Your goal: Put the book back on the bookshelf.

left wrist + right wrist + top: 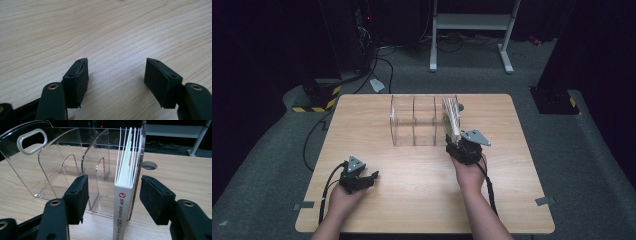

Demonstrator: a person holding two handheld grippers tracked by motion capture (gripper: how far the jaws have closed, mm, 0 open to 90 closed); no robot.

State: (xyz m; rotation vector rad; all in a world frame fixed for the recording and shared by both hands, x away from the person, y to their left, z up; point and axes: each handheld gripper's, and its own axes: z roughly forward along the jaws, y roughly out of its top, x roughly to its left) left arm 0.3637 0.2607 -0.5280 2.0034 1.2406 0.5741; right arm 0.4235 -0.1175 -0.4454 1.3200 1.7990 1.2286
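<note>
While the book (122, 202) stands in the clear rack (32, 167), right claw (112, 195) open astride it, left claw (116, 80) wide.

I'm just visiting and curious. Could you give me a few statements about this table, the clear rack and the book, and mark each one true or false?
1. The book stands upright in an end compartment of the clear rack. True.
2. The right gripper has its jaws clamped on the book. False: the jaws stand apart from it on either side.
3. The left gripper holds a pen. False: its jaws are open over bare table.
4. The rack's other compartments are empty. True.
</note>
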